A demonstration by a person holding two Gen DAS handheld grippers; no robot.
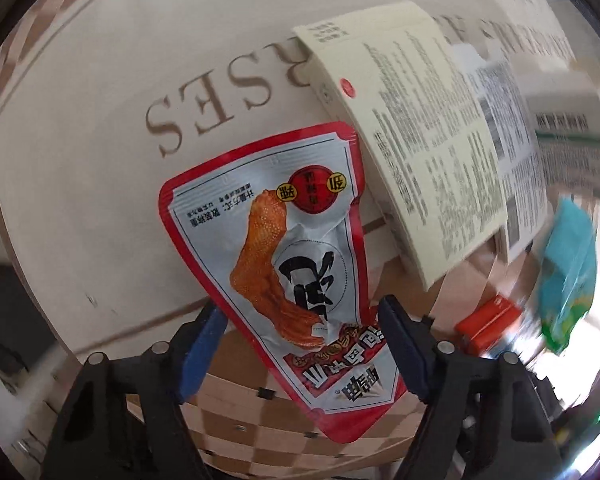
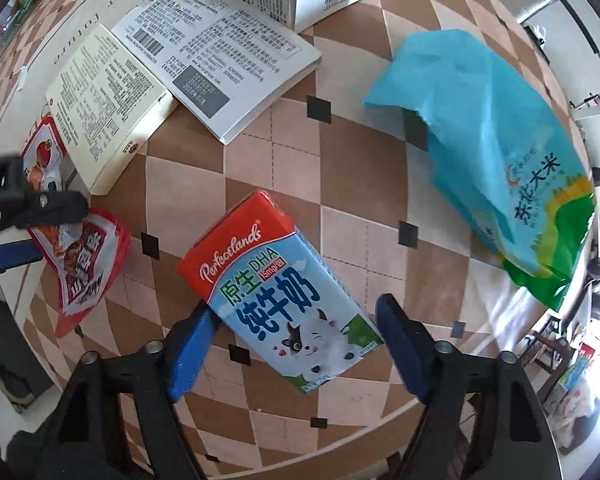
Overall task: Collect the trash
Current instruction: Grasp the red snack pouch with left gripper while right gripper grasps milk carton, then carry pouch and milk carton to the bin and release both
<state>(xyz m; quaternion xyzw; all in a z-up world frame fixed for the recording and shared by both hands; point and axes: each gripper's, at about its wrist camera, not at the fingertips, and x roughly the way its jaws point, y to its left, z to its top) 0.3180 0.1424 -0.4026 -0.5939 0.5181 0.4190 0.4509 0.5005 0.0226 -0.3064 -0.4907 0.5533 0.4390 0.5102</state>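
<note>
My left hand-held gripper [image 1: 300,344] stands open astride the red-and-silver snack pouch [image 1: 288,264], pads not yet pressing it; the pouch lies flat on the worktop [image 1: 80,200], below the cream leaflet [image 1: 424,152] at two o'clock. I judge it limp, light and slick, so I'd pinch across its narrow middle. My right hand-held gripper [image 2: 288,344] is likewise open around the milk carton [image 2: 280,300], lying on its side on the checkered cloth [image 2: 340,168], the left pad just at its edge. The carton reads "Perfecelands" and "DHA"; stiff but crushable if empty, so grip the flat sides gently. A crinkly blue rice bag [image 2: 496,152] lies at two o'clock. The worktop shows "RSES".
</note>
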